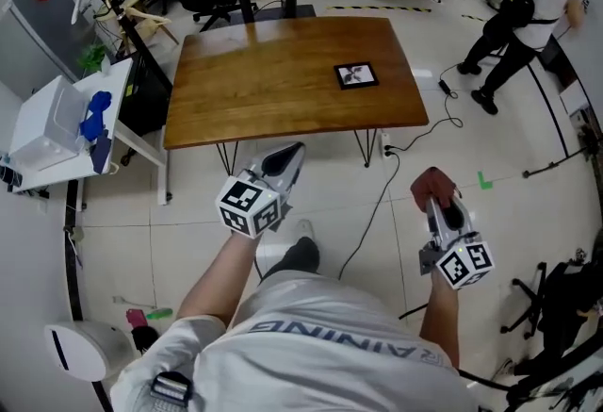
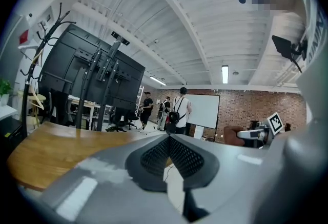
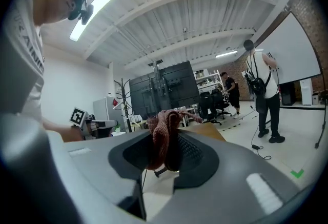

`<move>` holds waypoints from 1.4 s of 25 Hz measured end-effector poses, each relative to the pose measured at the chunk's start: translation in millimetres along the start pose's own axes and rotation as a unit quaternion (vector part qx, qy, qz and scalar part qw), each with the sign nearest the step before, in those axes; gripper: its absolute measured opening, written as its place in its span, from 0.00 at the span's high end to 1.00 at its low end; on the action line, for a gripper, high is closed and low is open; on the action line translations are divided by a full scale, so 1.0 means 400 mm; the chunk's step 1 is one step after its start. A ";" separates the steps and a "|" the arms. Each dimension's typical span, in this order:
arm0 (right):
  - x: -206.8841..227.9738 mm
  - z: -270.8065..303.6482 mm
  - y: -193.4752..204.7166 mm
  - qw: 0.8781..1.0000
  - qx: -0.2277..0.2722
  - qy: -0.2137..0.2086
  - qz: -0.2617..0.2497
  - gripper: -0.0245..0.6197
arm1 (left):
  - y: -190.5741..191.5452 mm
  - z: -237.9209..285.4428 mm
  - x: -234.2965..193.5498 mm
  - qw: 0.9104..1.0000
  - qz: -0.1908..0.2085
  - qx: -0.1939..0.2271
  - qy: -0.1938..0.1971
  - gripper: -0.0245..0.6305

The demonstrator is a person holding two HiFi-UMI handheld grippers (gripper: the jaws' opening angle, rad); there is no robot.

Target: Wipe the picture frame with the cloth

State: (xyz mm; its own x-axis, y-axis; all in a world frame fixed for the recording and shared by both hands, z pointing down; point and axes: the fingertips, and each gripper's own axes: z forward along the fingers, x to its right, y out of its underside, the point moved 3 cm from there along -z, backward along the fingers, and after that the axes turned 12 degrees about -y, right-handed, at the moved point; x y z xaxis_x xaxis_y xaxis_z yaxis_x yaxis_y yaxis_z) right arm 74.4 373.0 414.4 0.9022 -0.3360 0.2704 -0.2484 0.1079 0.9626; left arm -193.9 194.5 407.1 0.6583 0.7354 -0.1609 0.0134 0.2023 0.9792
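We stand back from the wooden table [image 1: 264,90] and hold both tongs low over the white floor. Our left gripper [image 1: 288,157] has its jaws pressed together, and nothing is between them. Our right gripper [image 1: 435,201] has its jaws squeezed on the reddish-brown cloth [image 1: 431,182]. The cloth sticks up in a bunch out of the tips. The picture frame [image 1: 356,75] lies flat on the right half of the table, well apart from both grippers. It is small and black, with a black and white picture inside. Two people [image 1: 528,5] stand beyond the table's right side. A black cable [image 1: 377,203] runs over the floor between our grippers.
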 end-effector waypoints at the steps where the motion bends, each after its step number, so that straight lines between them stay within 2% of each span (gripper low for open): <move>1: 0.027 0.025 -0.014 1.000 0.000 0.003 -0.001 0.79 | -0.009 0.039 -0.014 1.000 -0.002 0.003 0.003 0.95; 5: 0.110 0.154 -0.062 1.000 0.006 0.014 -0.007 0.79 | -0.064 0.176 -0.077 0.999 0.008 0.014 0.032 0.95; 7: 0.135 0.261 -0.063 1.000 0.006 0.010 -0.008 0.79 | -0.083 0.222 -0.159 0.999 0.018 0.011 0.038 0.95; 9: 0.162 0.383 -0.065 1.000 -0.003 -0.014 -0.003 0.79 | -0.098 0.251 -0.256 1.000 0.024 0.009 0.013 0.95; 11: 0.194 0.441 -0.066 0.999 -0.016 -0.032 0.007 0.79 | -0.098 0.277 -0.305 1.000 0.015 0.006 -0.015 0.95; 15: 0.257 0.456 -0.096 1.000 -0.010 -0.017 0.011 0.78 | -0.102 0.356 -0.319 1.000 -0.001 0.002 -0.009 0.95; 21: 0.390 0.543 -0.132 0.999 -0.012 -0.027 0.028 0.79 | -0.106 0.466 -0.328 1.000 -0.009 -0.005 -0.022 0.95; 26: 0.528 0.661 -0.174 0.997 -0.020 -0.070 0.039 0.79 | -0.128 0.572 -0.341 0.998 -0.012 -0.004 -0.064 0.95; 31: 0.711 0.770 -0.249 0.993 -0.025 -0.112 0.039 0.78 | -0.173 0.737 -0.339 0.994 -0.012 0.009 -0.110 0.95; 35: 0.803 0.851 -0.257 0.988 -0.038 -0.146 0.043 0.79 | -0.181 0.829 -0.345 0.990 -0.012 0.016 -0.139 0.95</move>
State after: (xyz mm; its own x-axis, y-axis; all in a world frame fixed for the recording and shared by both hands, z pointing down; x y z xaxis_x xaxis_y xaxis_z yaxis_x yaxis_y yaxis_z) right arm 269.9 -64.4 407.0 0.7365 -0.5761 0.3545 -0.2828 0.2138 0.9351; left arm -36.0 -136.2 399.2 0.8388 0.5239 -0.1484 0.0522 0.1939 0.9796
